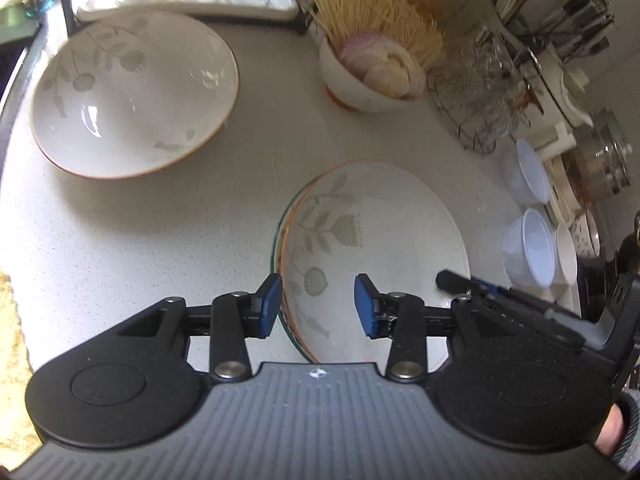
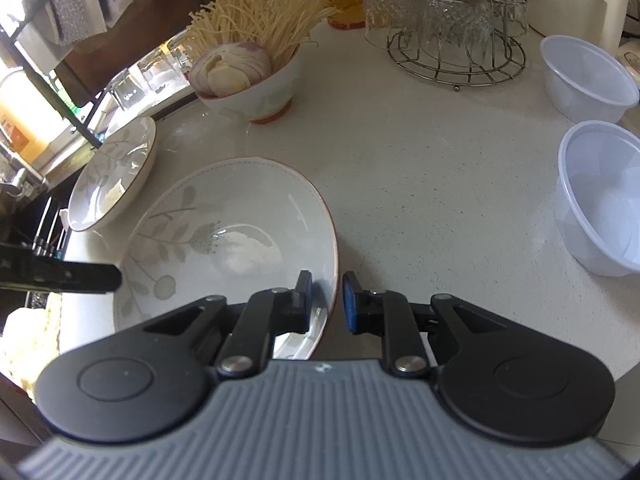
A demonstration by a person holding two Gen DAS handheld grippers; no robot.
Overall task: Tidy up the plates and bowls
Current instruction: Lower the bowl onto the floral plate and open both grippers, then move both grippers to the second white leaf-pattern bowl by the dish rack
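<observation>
Left gripper [image 1: 316,306]: jaws apart, one blue pad outside the near bowl's left rim, the other over its inside; neither pad presses the rim, so nothing is held.
Right gripper [image 2: 327,300]: jaws close together astride the same bowl's right rim, dark pad inside, blue pad outside; whether the pads actually press the rim is not clear.
Near bowl [image 1: 376,248]: white, leaf and flower pattern, orange edge; sits on the desk between the two grippers. In the left wrist view extra rim lines show along its left edge, as if it is nested in another dish; not certain.
Far bowl [image 1: 132,96]: same pattern, alone on the desk, well apart to the left of the near bowl, next to the metal edge of a sink.
Small bowl [image 2: 250,80]: beyond both, holds a cut onion and a bunch of thin pale mushrooms.
Wire rack [image 2: 456,60]: round, carries upturned cut-glass cups, right of the small bowl.
Plastic tubs [image 2: 600,196]: two clear ones, empty, on the right side of the desk.
Desk [image 2: 420,168]: pale speckled stone.
Person: a bit of hand and grey sleeve [image 1: 624,428] in the left wrist view's lower right corner.
</observation>
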